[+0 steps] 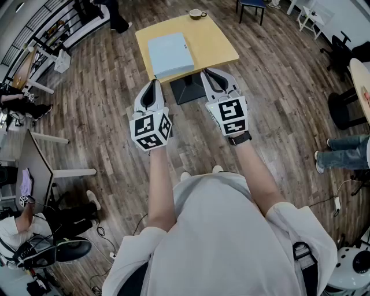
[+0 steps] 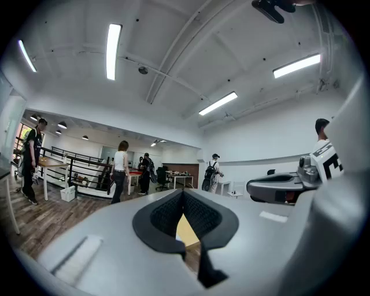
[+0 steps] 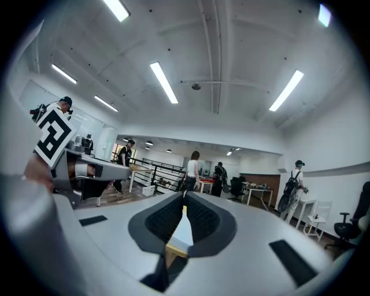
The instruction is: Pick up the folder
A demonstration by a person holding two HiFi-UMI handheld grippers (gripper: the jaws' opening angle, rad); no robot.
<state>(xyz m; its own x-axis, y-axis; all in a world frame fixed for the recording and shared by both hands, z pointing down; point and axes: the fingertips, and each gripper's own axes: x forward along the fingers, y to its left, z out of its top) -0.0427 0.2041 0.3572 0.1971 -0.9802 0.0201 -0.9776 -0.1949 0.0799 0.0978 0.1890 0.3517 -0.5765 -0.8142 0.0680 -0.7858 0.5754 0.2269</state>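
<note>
A pale blue folder [image 1: 170, 54] lies flat on a small yellow table [image 1: 215, 41] ahead of me in the head view. My left gripper [image 1: 154, 84] and right gripper [image 1: 210, 73] hang side by side in the air just short of the table's near edge, both level and shut with nothing between the jaws. In the left gripper view a sliver of the yellow table [image 2: 186, 230] shows through the closed left gripper [image 2: 183, 196]. In the right gripper view the folder [image 3: 182, 231] peeks between the closed right gripper [image 3: 184, 199].
A cup on a saucer [image 1: 197, 14] sits at the table's far edge. The table stands on a dark base plate [image 1: 186, 88] on a wooden floor. Seated people at the left [image 1: 23, 225] and right [image 1: 347, 150], chairs [image 1: 253, 7] and railings [image 1: 52, 26] surround the spot.
</note>
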